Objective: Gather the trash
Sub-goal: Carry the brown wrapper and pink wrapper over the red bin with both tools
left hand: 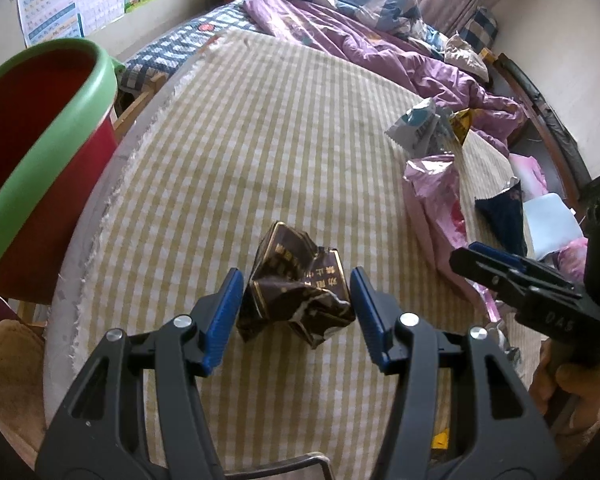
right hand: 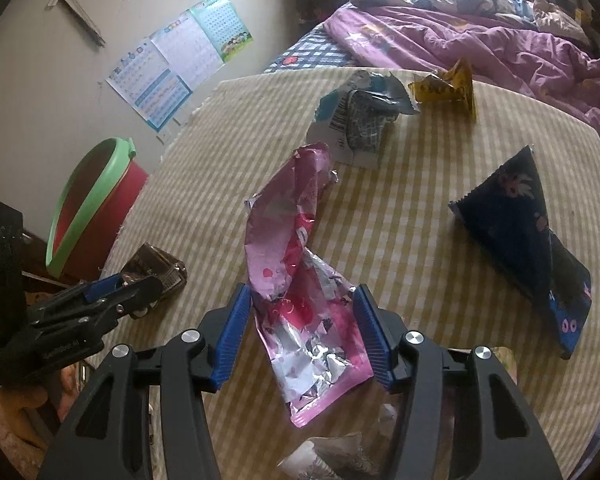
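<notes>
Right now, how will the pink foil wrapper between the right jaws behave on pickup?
The pink foil wrapper is long and crinkled, so it will likely flop and dangle. It looks empty and torn: probably very light. Its glossy foil may slip unless the right gripper pinches firmly.

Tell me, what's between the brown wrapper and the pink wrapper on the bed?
Nothing: only bare checked sheet lies between the brown wrapper and the pink wrapper, clearest in the right wrist view.

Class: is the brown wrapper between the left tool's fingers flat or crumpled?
Crumpled. The brown wrapper is creased and bunched on the checked cloth, between the open left tool.
</notes>
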